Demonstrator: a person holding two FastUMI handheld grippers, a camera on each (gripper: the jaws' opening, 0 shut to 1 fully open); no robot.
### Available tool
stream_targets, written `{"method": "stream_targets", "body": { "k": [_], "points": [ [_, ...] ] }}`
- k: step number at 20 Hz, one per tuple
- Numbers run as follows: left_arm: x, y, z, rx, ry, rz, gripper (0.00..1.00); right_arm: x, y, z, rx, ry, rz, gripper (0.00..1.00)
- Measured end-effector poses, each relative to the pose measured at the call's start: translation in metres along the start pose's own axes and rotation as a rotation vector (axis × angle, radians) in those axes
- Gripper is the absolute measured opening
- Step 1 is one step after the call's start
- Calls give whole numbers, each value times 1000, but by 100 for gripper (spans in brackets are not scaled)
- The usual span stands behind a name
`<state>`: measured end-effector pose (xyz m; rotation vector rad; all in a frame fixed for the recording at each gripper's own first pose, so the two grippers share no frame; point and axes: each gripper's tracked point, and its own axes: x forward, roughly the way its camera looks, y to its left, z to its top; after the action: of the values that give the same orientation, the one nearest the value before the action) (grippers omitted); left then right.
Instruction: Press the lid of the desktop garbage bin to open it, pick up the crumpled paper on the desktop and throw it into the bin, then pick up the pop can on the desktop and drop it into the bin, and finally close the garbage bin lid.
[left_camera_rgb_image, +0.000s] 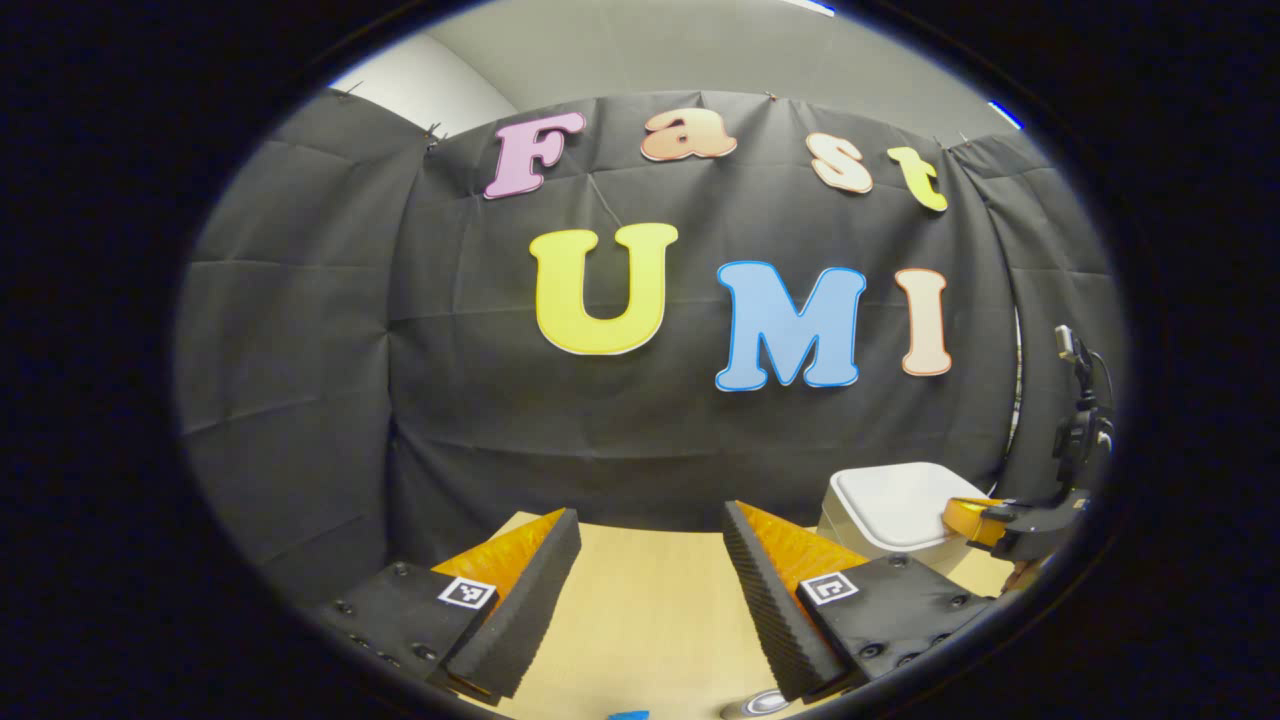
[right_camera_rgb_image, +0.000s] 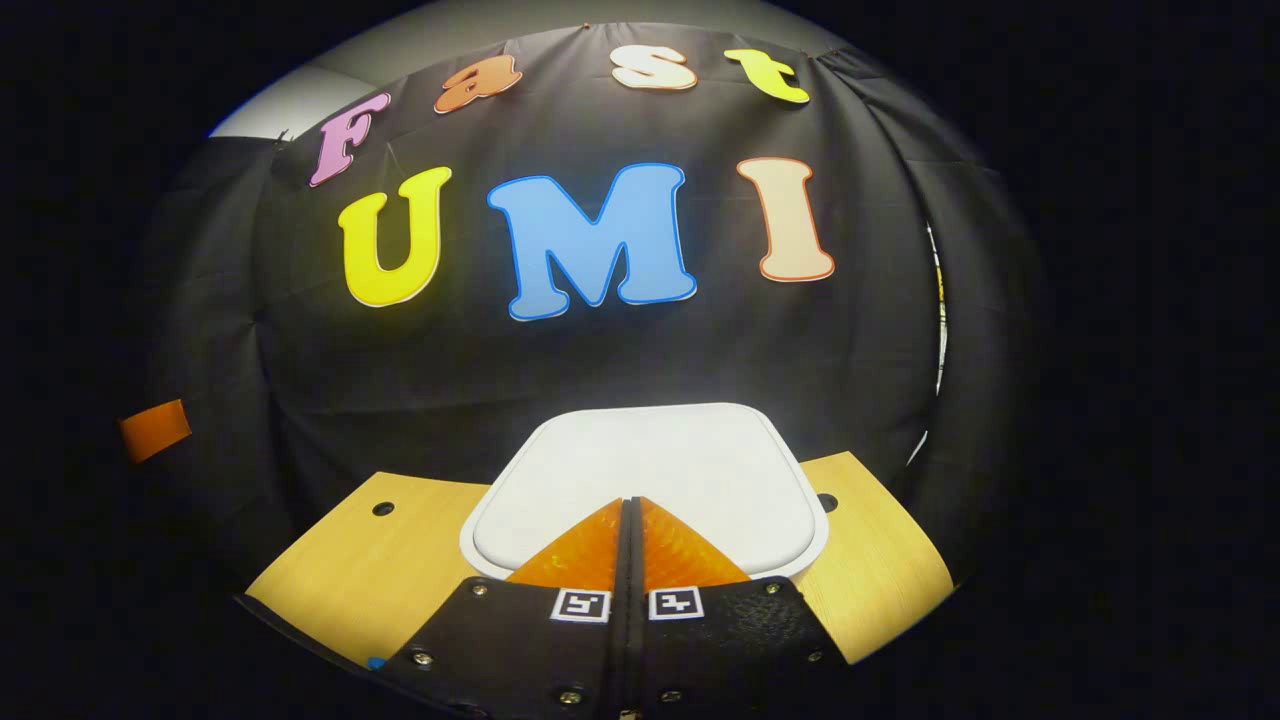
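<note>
At lower centre of the right gripper view, the right gripper (right_camera_rgb_image: 631, 505), jaws closed, hovers over the shut bin lid (right_camera_rgb_image: 650, 470), so pressing down comes next, while the left gripper (left_camera_rgb_image: 650, 560) waits with jaws open above the surface (left_camera_rgb_image: 640, 620).

dim booth, sharp centre, strong edge distortion.

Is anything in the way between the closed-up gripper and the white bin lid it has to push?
Nothing visible is. In the right gripper view the right gripper, fingers shut together, points straight at the bin lid, which lies closed just past its tips. No object sits on the lid between them.
</note>
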<state>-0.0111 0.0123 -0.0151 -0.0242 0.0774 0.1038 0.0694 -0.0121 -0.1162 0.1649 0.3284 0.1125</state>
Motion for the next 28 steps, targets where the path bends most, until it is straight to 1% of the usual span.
{"method": "stream_targets", "body": {
  "k": [5,6,10,11,12,15,17,18,20,22,23,25,27,28],
  "points": [
    [1,-5,-5,-3,11,-8,100,-1,0,-2,-5,-7,13,0],
    [1,-7,-6,-3,14,-11,95,-1,0,-3,-15,-9,13,0],
    [1,-15,-12,5,28,-26,95,-1,-1,-6,-106,-20,-15,0],
    [0,-16,-12,5,28,-30,100,0,-1,-8,-119,-12,-19,0],
    [0,-18,-12,5,29,-32,95,-1,-2,-7,-111,-10,-16,1],
    [-2,-17,-11,2,24,-32,95,-3,-1,-3,-60,7,3,0],
    [-5,-16,-10,12,20,-33,95,-5,-3,5,-34,-16,17,0],
    [-6,-13,-7,17,14,-29,95,-7,-4,2,-23,-1,17,0],
    [-7,-9,-5,17,6,-21,95,-8,-4,7,-7,-4,12,0],
    [-7,-6,-7,9,5,-18,95,-16,-2,18,-5,-42,19,0],
    [-7,-5,-10,4,7,-20,100,-21,-1,23,-5,-60,24,0],
    [-6,-1,-14,10,11,-15,100,-27,-1,29,9,-75,34,0],
    [-5,-1,-18,24,12,-27,100,-32,-4,39,21,-103,32,0],
    [-6,0,-20,32,11,-33,89,-34,-6,44,6,-115,25,0]
  ]
}}
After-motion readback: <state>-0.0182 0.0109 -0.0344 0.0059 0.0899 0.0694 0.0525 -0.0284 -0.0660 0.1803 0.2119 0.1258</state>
